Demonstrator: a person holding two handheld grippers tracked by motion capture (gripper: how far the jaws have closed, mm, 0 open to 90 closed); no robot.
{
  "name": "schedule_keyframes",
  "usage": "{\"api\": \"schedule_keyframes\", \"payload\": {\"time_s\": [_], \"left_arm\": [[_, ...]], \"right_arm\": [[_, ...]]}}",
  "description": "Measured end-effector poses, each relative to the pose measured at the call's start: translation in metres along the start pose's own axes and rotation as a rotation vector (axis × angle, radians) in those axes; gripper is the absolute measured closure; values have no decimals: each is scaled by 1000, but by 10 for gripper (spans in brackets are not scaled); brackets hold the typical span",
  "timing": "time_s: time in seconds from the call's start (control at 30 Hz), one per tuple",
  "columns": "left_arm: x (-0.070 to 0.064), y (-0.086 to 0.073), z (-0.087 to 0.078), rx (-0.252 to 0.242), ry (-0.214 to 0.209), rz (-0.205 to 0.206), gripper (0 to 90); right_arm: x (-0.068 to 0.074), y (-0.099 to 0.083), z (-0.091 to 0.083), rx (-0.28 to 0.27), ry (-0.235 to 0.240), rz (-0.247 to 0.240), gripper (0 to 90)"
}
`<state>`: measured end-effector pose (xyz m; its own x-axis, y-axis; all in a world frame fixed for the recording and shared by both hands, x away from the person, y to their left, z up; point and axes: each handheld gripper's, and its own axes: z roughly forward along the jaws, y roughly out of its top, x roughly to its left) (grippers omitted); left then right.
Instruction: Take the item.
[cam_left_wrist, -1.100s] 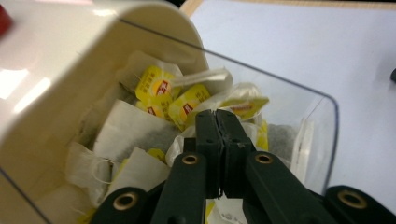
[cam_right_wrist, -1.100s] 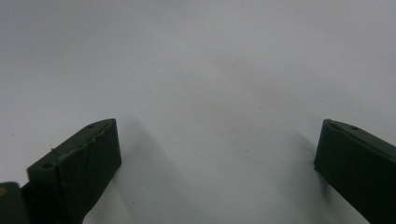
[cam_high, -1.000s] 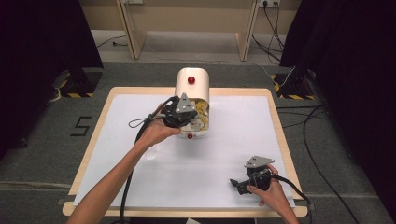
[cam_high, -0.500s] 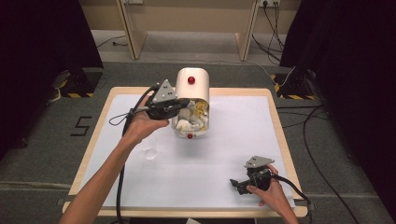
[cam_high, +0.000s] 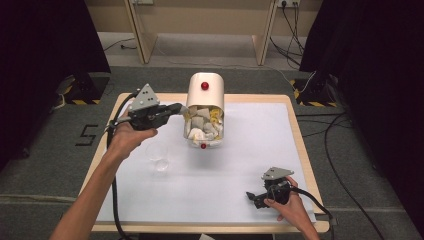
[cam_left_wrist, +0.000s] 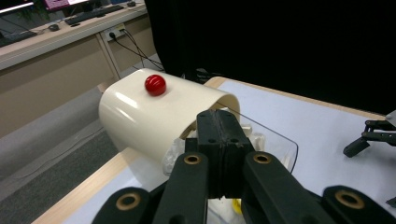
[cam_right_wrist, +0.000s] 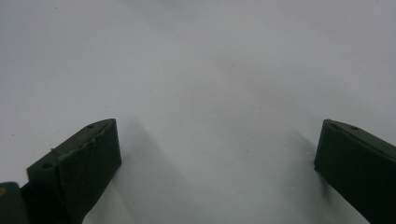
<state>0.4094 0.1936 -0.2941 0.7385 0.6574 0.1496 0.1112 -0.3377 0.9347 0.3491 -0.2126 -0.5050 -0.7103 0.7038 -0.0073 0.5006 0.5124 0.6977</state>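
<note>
White sheeting covers the wooden-edged table (cam_high: 280, 130), which stands on grey carpet with black curtains at both sides and pale wooden furniture legs beyond its far edge. Toward the far side of the table, at its middle, stands the cream, round-topped bread-bin-like container with a red ball knob (cam_high: 205, 107); its clear curved lid (cam_left_wrist: 273, 140) hangs open at the front, with a second small red knob at the lid's lower rim. Crumpled white and yellowish wrappers (cam_high: 204, 126) are packed inside the container's mouth.

The left gripper (cam_high: 178, 107) is held in the air just left of the container, its tips pointing at the upper left edge of the opening. In the left gripper view its two black jaws are pressed flat together with nothing visible between them, right in front of the container's rim. Whether the tips touch the rim cannot be told.

A small clear glass cup (cam_high: 158, 159) stands on the sheet in front of the container and to its left, below the left hand.

The right gripper (cam_high: 256, 198) rests low on the sheet, well in front of the container and to its right, near the table's near edge. Its jaws are spread wide over bare white surface.
</note>
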Motion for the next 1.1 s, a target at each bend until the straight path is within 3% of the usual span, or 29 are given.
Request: {"api": "schedule_keyframes", "payload": {"time_s": [0.27,0.4,0.6,1.1], "left_arm": [[7,-18,-26,-10,38,-11,885],[8,-36,-45,-20,50,-43,885],[8,-58,-59,-29,71,-73,885],[4,-106,-54,20,80,-134,884]], "right_arm": [[0,0,0,-1,0,0,9],[0,0,0,-1,0,0,9],[0,0,0,1,0,0,9],[0,0,0,0,0,0,9]]}}
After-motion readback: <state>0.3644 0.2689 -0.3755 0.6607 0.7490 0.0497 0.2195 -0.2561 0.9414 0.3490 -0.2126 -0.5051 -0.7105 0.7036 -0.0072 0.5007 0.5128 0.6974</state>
